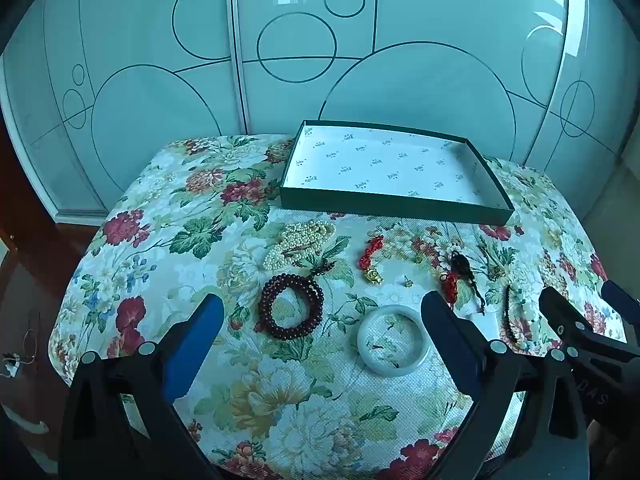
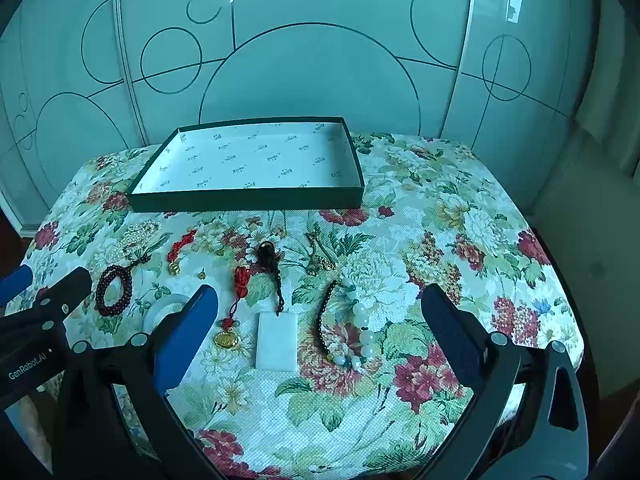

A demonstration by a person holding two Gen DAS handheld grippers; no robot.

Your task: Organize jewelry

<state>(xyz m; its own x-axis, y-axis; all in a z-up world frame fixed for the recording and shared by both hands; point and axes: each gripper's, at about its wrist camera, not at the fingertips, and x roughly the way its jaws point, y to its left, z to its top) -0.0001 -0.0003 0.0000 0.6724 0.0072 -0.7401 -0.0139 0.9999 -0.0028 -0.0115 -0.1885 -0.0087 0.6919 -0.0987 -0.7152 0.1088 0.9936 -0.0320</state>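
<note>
A shallow green box (image 1: 394, 209) with a white lining stands at the back of the floral table; it also shows in the right wrist view (image 2: 248, 201). In front of it lie a pearl necklace (image 1: 302, 240), a dark red bead bracelet (image 1: 291, 307), a red cord with a gold charm (image 1: 371, 258), a pale jade bangle (image 1: 394, 339), a red tassel with a gold pendant (image 2: 232, 312), a dark cord with a white plaque (image 2: 277, 340) and a green-and-white bead bracelet (image 2: 356, 324). My left gripper (image 1: 322, 320) is open above the bracelet and bangle. My right gripper (image 2: 318, 312) is open above the plaque and bead bracelet.
A floral cloth (image 1: 280, 400) covers the table. Frosted sliding doors (image 1: 280, 60) with circle patterns stand behind it. A small gold brooch (image 2: 320, 258) lies near the middle. The left gripper shows at the left edge of the right wrist view (image 2: 44, 308).
</note>
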